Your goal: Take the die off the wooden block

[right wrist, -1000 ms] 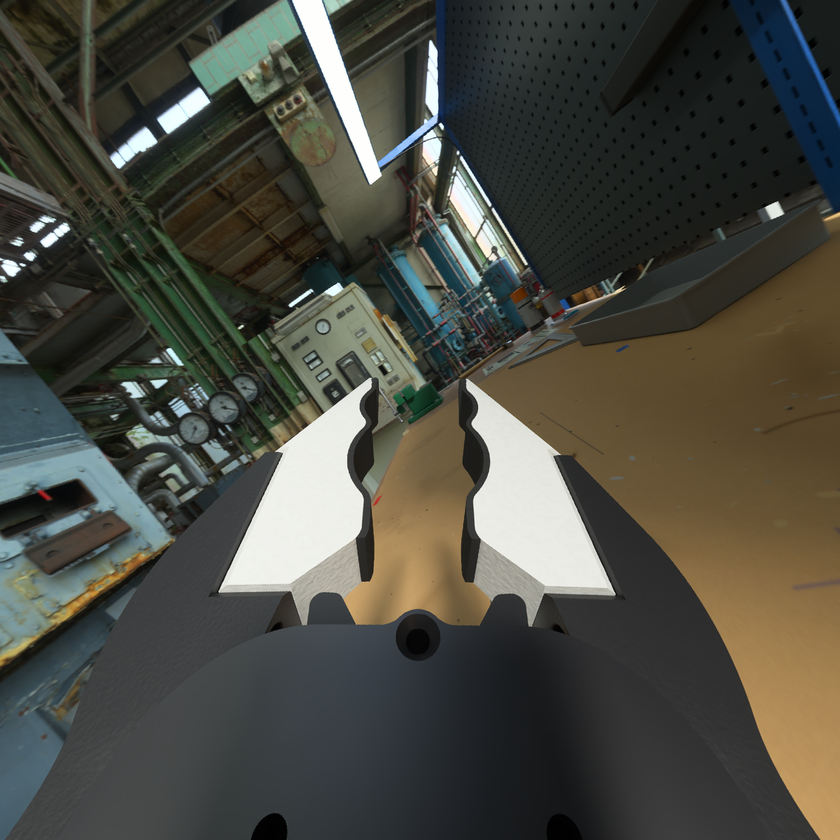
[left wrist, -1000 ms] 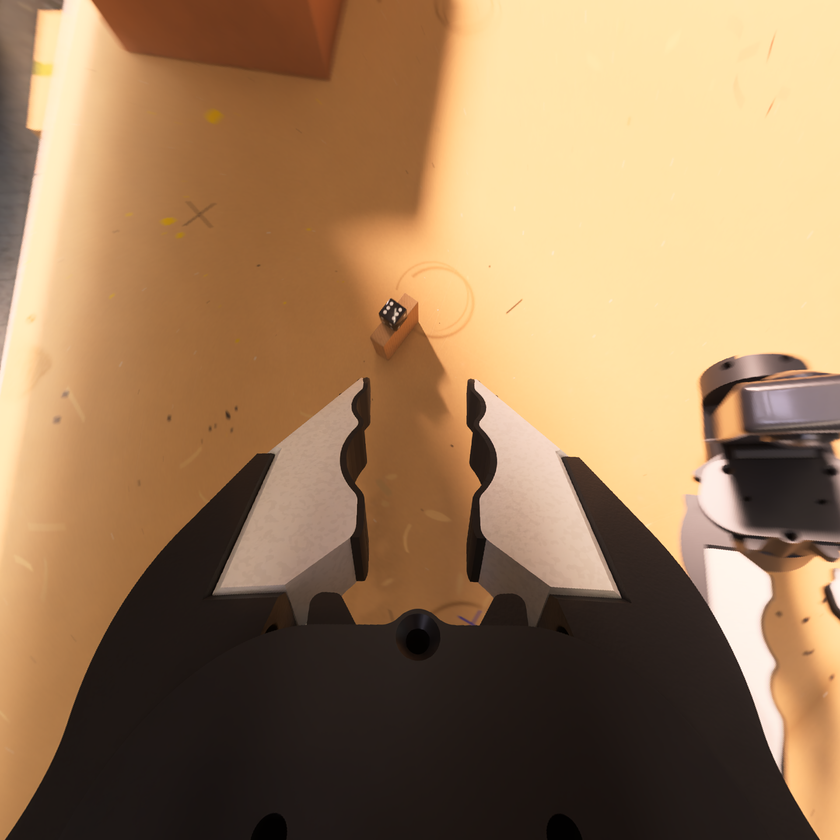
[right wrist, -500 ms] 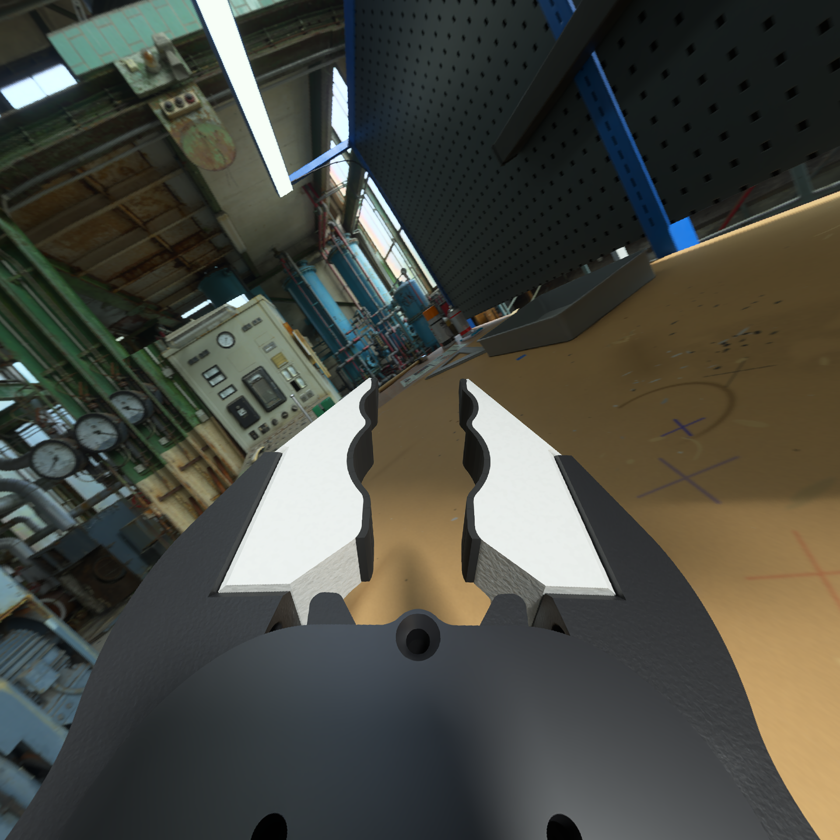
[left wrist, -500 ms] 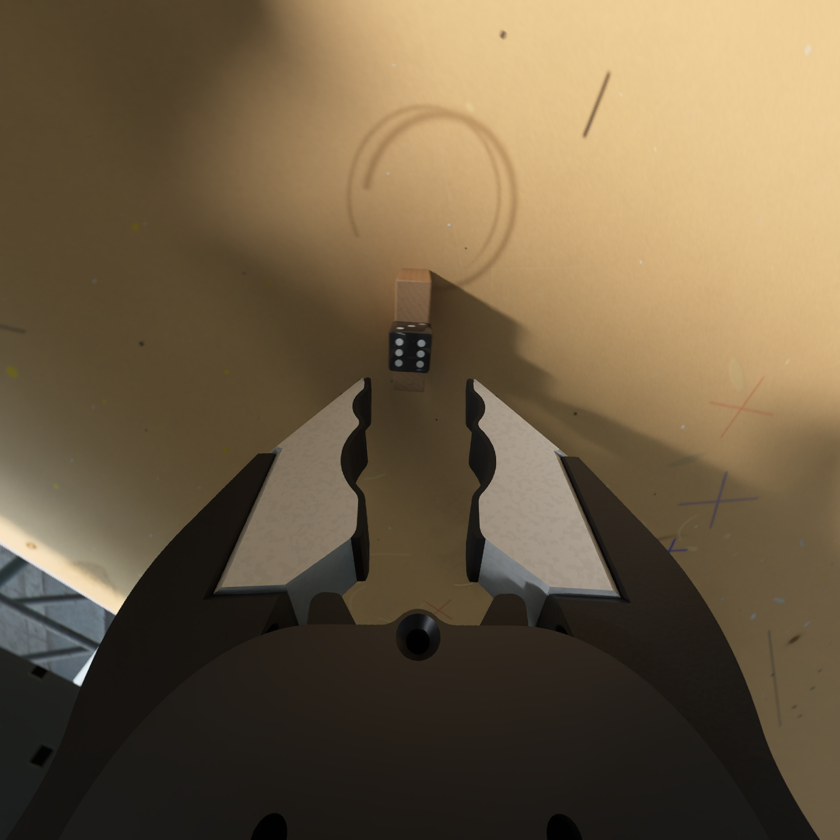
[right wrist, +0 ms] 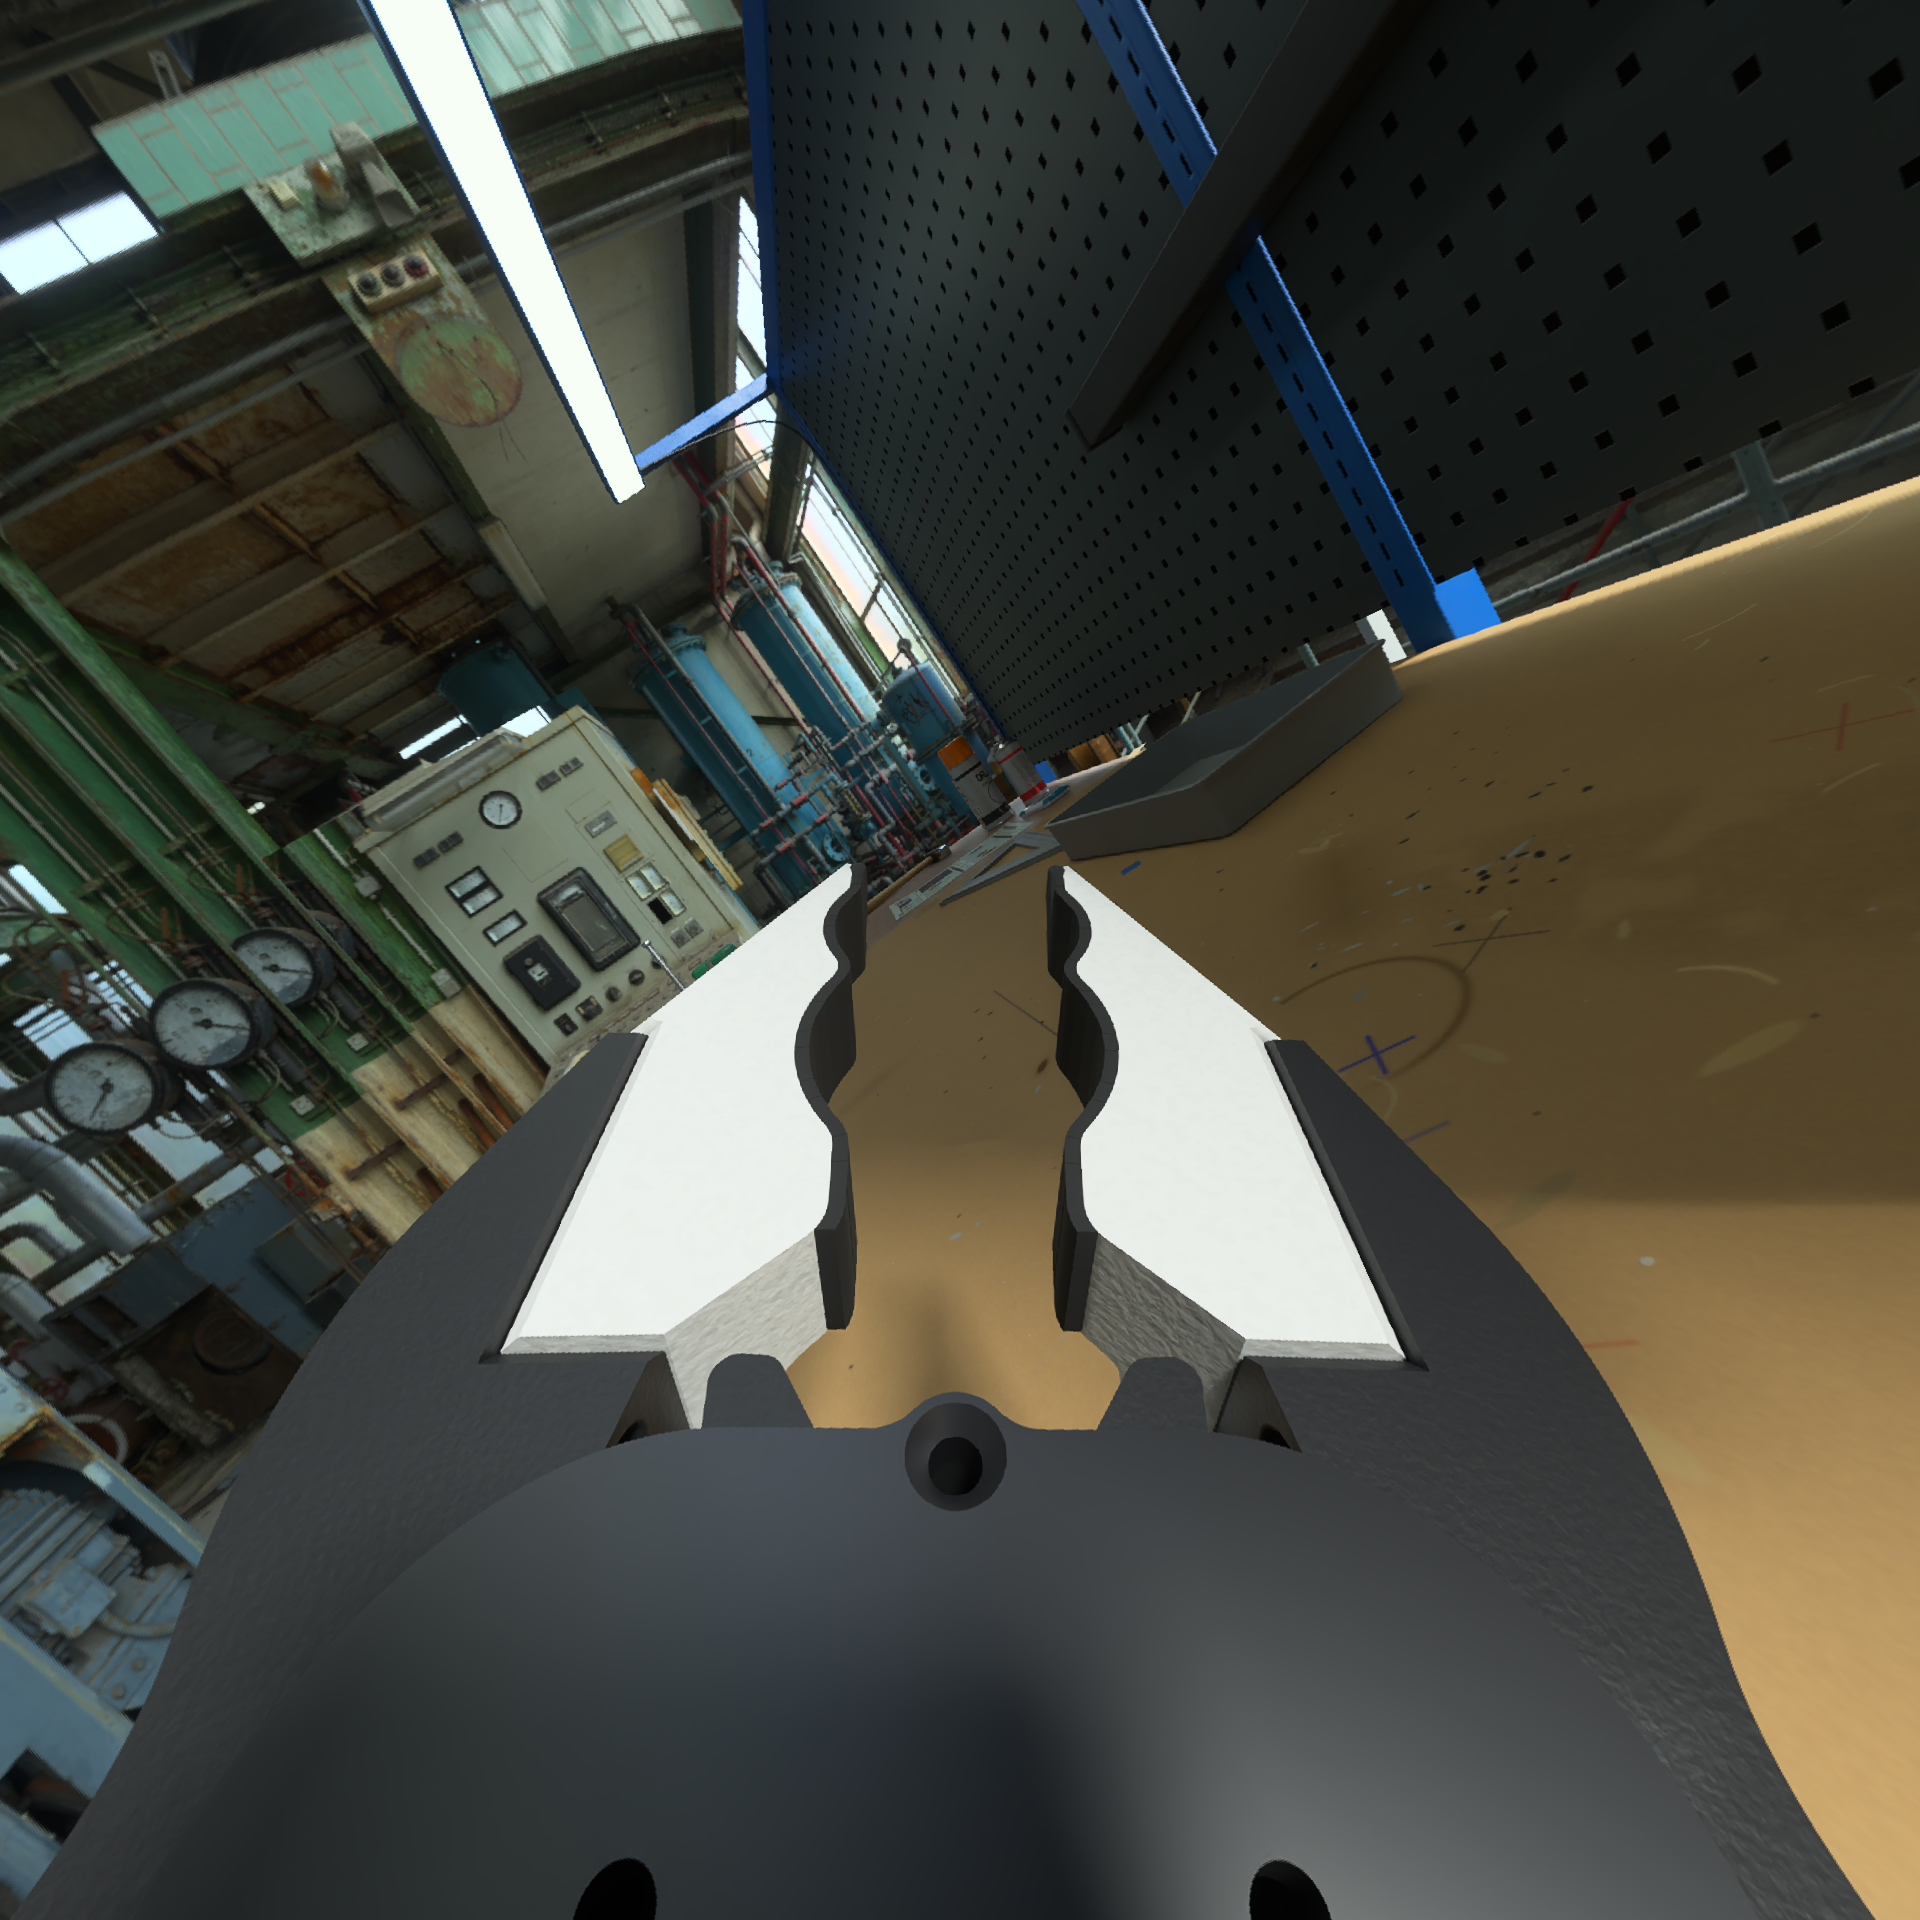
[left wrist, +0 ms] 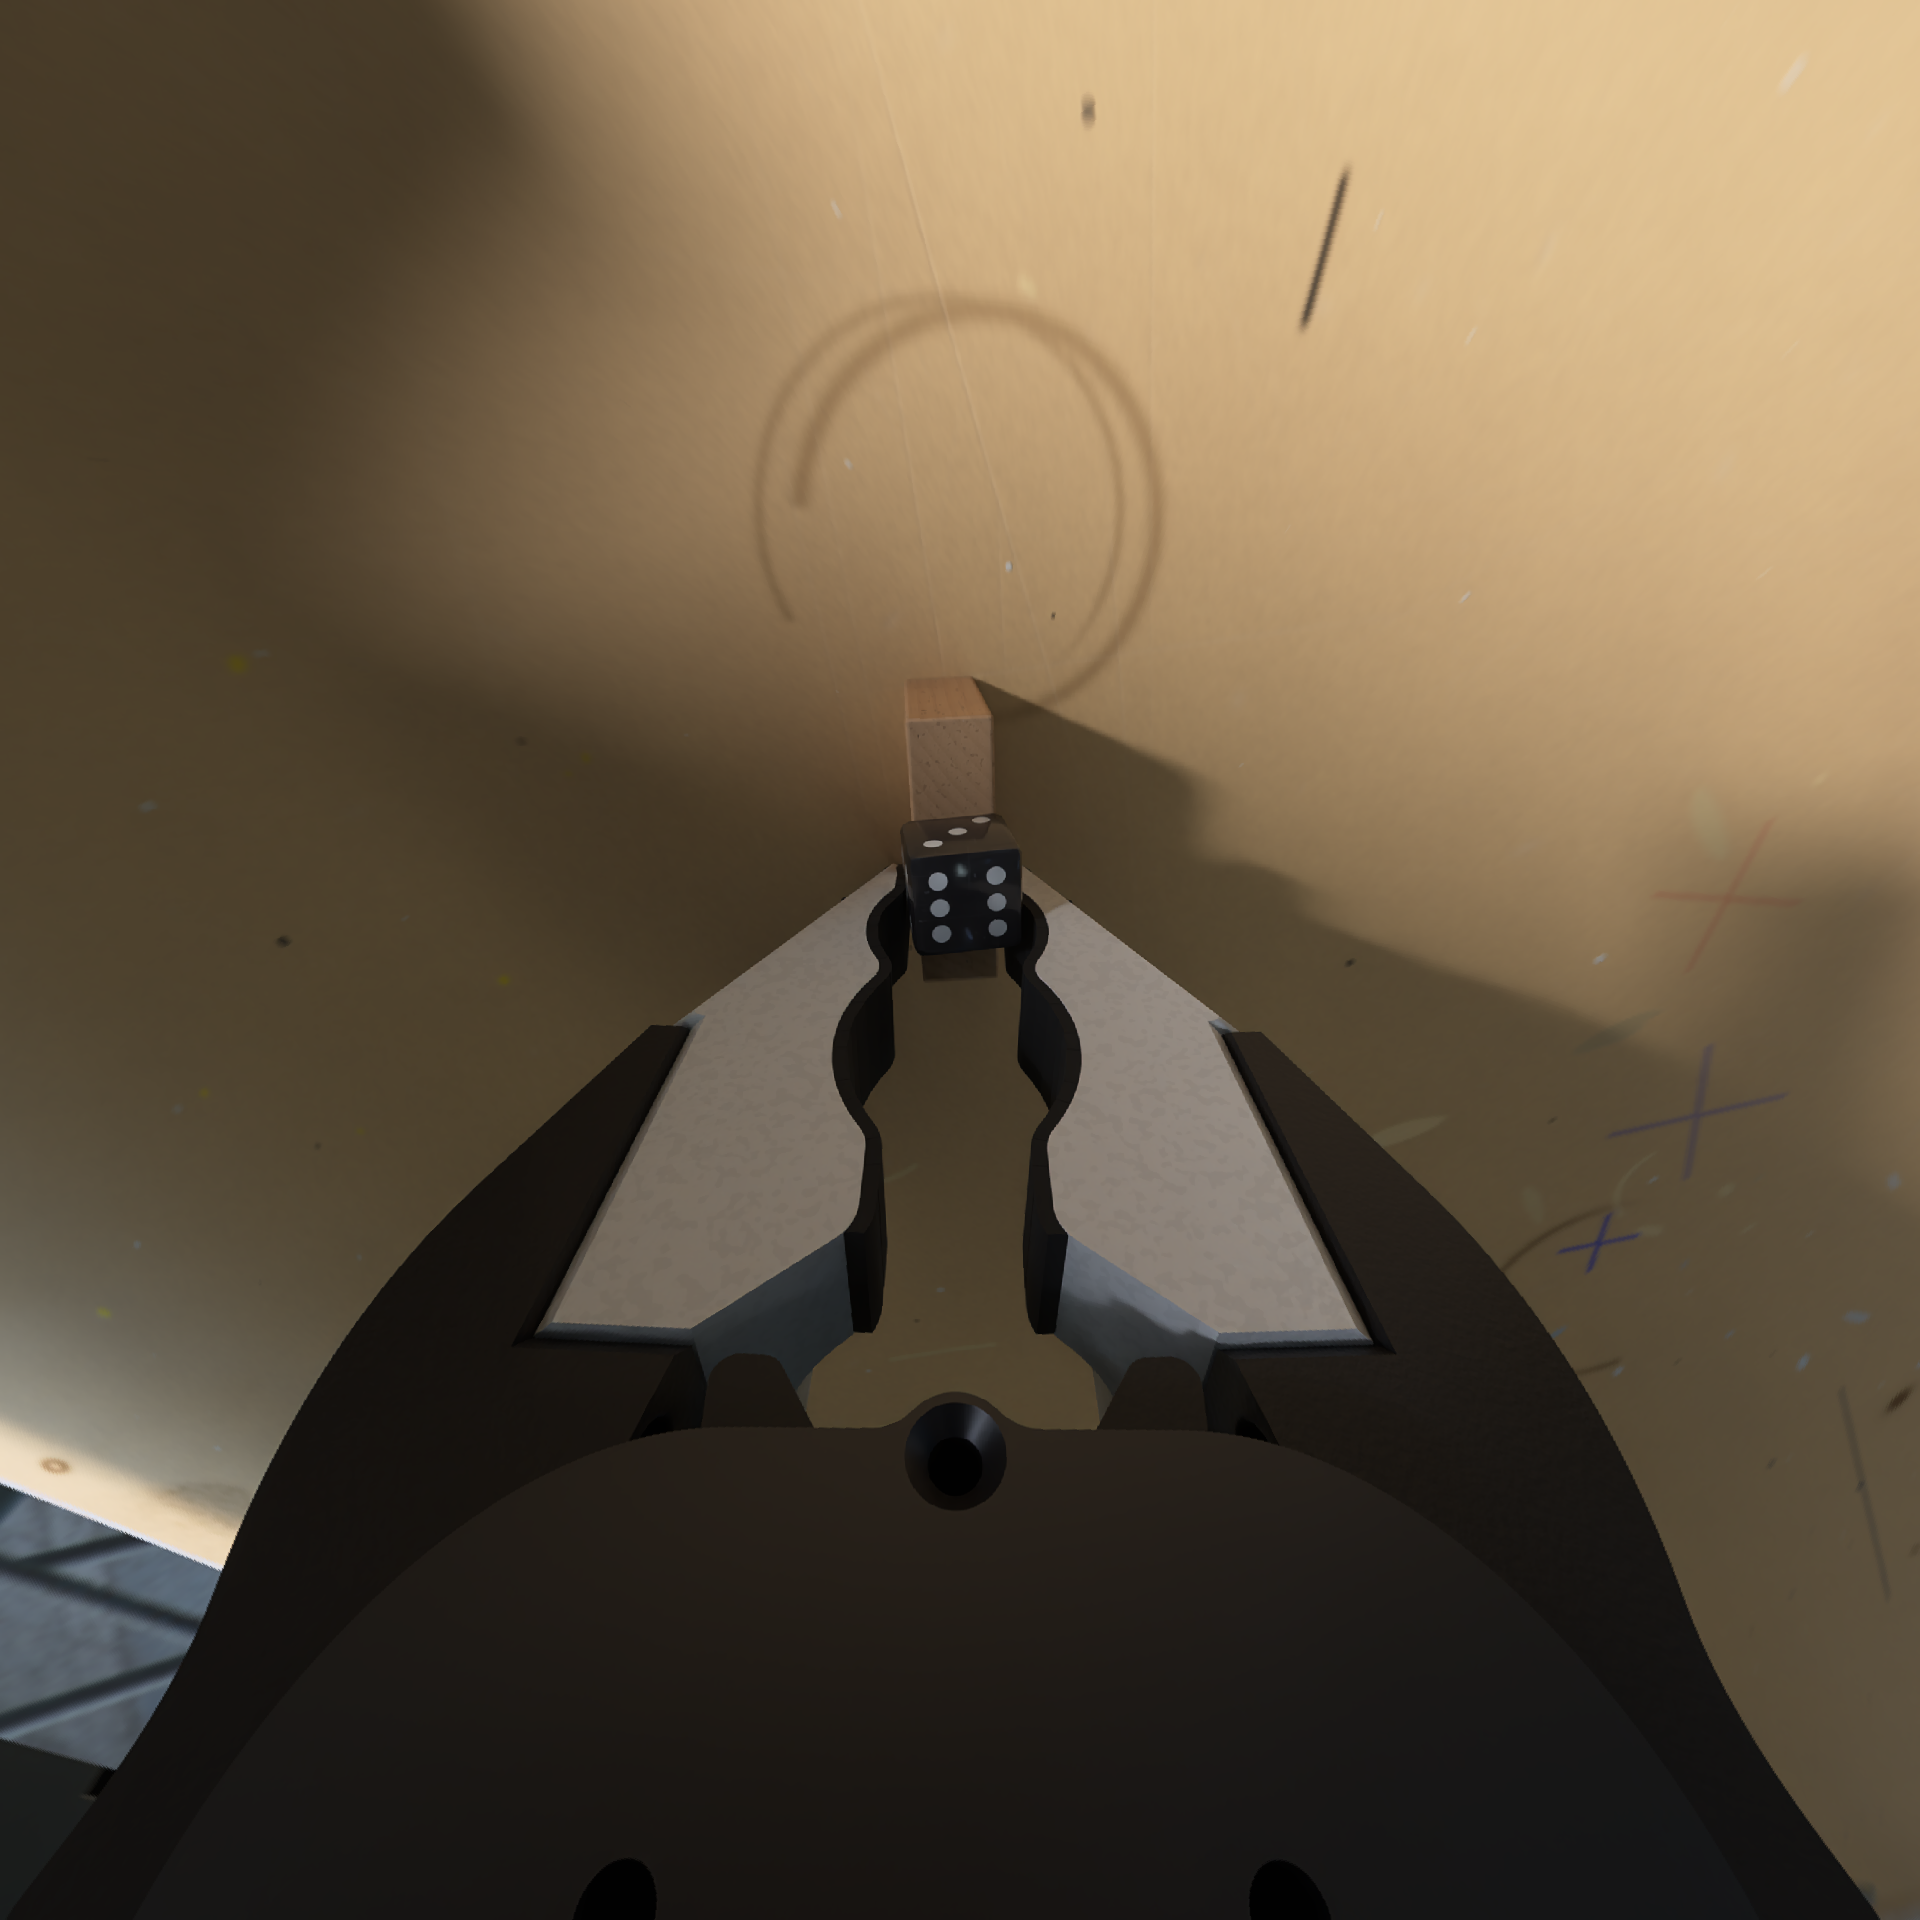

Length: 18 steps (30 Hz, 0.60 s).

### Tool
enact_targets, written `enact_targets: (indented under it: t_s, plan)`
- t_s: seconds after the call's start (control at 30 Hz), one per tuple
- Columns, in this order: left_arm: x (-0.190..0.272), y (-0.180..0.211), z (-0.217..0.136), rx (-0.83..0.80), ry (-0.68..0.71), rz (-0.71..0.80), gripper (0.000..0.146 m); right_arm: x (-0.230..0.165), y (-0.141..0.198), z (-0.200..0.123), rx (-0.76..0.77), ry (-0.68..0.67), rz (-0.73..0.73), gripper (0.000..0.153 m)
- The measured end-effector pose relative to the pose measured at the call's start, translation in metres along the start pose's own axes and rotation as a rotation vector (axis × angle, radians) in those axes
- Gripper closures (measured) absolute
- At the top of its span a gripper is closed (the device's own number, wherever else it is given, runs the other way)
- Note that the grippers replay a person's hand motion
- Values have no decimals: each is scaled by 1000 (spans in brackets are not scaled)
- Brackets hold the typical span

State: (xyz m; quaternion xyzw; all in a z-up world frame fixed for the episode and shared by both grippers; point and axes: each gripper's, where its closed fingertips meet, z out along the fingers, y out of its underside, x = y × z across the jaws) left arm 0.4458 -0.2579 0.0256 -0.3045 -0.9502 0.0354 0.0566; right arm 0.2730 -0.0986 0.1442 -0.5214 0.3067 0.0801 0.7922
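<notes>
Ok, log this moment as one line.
left gripper: jaws shut on die | die over wooden block | right gripper: open, empty

Right claw (right wrist: pixel 954 883) gapes empty above tabletop (right wrist: pixel 1558 1091).

One die (left wrist: pixel 961 902); one wooden block (left wrist: pixel 947 750); one grey tray (right wrist: pixel 1226 767); two grippers (left wrist: pixel 958 906) (right wrist: pixel 954 891).

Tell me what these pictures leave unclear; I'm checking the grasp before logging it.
- Left wrist view: the left gripper fingertips flank the die, but pad contact is hidden by the die itself.
- Left wrist view: the die covers the wooden block's near part, so whether it is lifted clear is unclear.
- Right wrist view: the right gripper faces away; die and block out of frame.
</notes>
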Motion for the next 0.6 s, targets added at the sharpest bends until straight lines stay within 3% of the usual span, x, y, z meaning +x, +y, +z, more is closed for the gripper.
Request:
enact_targets:
  t_s: [0.17, 0.33, 0.47, 0.6]
  plan:
    - [20, -15, -64, 286, -79, -140, 129, 0, -1, -8, -21, -13, 9, 118]
    - [84, 23, -123, 495, -229, -370, 129, -14, 7, -12, -106, -91, 17, 118]
    - [159, 90, -122, 516, -348, -697, 129, -30, 20, -17, -193, -176, 26, 117]
    - [254, 166, -82, 420, -434, -1101, 129, -43, 30, -23, -240, -232, 45, 118]
